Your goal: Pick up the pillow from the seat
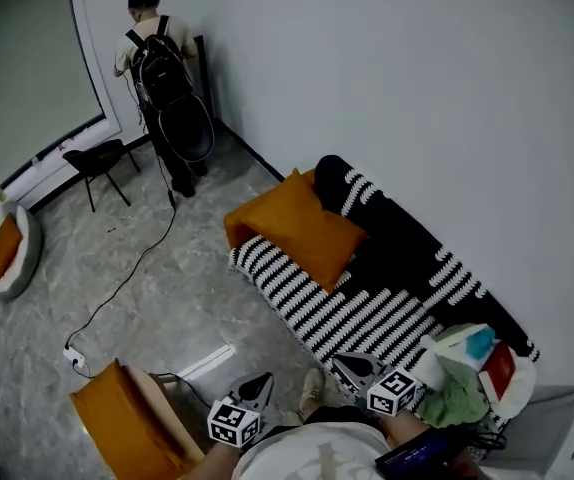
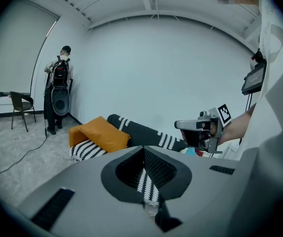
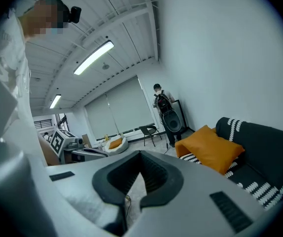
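Nothing of the task was done yet. Low in the head view, a little left of centre, the left gripper [image 1: 258,384] hung before the person, its fingers [image 2: 124,174] shut together with nothing between them. Higher up, near the middle of the frame, the orange pillow [image 1: 307,230] lay untouched on the upper-left end of the striped sofa [image 1: 367,313], well apart from both grippers. Low and just right of centre, the right gripper [image 1: 350,365] was likewise empty, its fingers [image 3: 114,181] closed on each other. By my judgement the whole job was still ahead: bring a gripper to the pillow, spread its fingers, close them on a corner or edge, and lift the pillow off the seat
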### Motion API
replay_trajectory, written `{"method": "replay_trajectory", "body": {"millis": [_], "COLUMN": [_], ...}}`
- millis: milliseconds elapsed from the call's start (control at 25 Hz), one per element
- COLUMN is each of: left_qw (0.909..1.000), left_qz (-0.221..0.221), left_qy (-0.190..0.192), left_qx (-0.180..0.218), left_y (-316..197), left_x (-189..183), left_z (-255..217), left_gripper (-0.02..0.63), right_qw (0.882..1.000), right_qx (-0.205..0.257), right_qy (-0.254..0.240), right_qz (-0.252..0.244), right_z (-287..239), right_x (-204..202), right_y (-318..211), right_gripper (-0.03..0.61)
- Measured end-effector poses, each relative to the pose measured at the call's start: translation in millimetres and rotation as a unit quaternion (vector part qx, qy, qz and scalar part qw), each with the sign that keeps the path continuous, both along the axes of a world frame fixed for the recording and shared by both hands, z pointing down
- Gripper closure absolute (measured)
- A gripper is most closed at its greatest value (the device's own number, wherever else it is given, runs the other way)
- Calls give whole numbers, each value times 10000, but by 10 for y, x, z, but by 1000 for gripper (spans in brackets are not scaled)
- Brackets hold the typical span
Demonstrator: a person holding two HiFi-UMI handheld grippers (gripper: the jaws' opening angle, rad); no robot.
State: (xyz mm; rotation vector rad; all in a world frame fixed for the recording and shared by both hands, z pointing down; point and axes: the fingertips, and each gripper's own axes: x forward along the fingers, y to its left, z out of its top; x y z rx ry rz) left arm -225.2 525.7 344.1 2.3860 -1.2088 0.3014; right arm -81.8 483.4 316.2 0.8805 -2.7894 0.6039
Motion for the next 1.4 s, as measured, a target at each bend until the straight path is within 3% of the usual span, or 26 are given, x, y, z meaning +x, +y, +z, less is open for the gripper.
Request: {"method": "replay_trajectory", "body": {"millis": [800,1120,1400], "left_qw": [9996,9990,9990], "left_qz": [70,109,112], "left_qy": [-269,-433,-437], "left_qx": [-92,-30,11], "left_y": [-1319,-1700,-1913], "left_x": [251,416,342], "left_z": [-70,-135,-151], "left_gripper": [604,604,604], "right_qw": [9997,9997,9996], "right_qx": [-191,-188,-79], "right_qy": [-157,-167,-194], "right_qz": [79,15,174], "right_z": [128,181,102], "right_x": [202,362,399], "right_y": [-1355,-1737,-1976], "right_gripper": [565,565,565]}}
